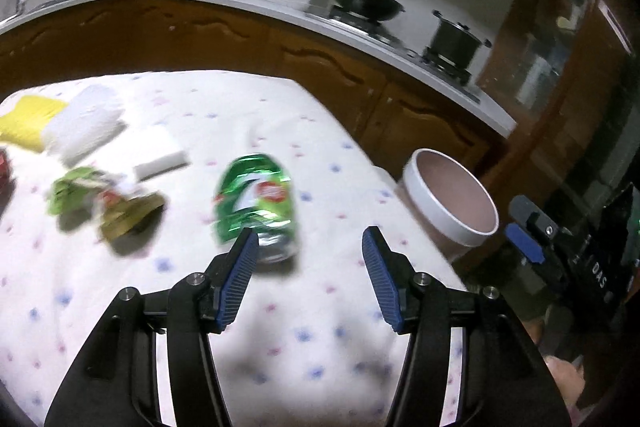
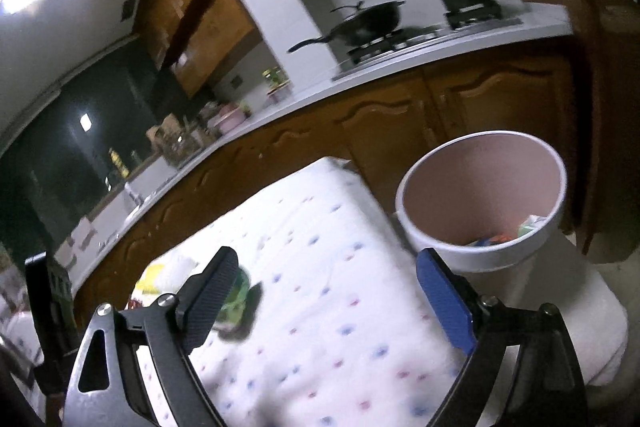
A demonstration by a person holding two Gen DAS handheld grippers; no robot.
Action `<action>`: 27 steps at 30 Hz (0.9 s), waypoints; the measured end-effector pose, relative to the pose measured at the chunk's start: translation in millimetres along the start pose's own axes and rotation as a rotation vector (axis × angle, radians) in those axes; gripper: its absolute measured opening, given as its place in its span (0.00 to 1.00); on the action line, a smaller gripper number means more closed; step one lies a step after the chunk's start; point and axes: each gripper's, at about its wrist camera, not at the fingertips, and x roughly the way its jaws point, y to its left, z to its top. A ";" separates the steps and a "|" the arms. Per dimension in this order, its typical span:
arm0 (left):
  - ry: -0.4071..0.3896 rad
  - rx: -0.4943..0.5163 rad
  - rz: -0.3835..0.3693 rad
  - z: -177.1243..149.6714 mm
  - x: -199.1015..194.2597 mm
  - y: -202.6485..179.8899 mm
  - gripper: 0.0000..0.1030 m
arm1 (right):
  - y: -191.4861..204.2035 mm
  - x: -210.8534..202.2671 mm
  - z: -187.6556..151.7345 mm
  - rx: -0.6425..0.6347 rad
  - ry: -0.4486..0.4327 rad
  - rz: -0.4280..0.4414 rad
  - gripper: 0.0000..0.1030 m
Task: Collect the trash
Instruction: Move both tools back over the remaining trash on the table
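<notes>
Green can (image 1: 256, 203) lies just ahead of the left gripper (image 1: 308, 277), jaws spread, nothing between. Right gripper (image 2: 336, 301) is spread wide and empty too. Risk: crushed can skids on cloth if pinched off-centre.

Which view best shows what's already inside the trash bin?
The right wrist view: it looks down into the trash bin, showing a few colourful scraps at the bottom. The left wrist view catches only its white rim and pink inner wall beside the table, contents hidden.
</notes>
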 end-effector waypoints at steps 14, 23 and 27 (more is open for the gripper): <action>-0.074 -0.102 0.135 -20.3 -56.4 77.4 0.53 | 63.5 19.5 -40.9 -0.077 0.105 0.099 0.91; -0.075 -0.208 0.173 -24.3 -69.9 122.3 0.53 | 89.4 33.2 -60.8 -0.099 0.154 0.125 0.91; -0.060 -0.235 0.174 -22.7 -67.4 133.5 0.53 | 95.5 38.2 -63.3 -0.103 0.160 0.127 0.91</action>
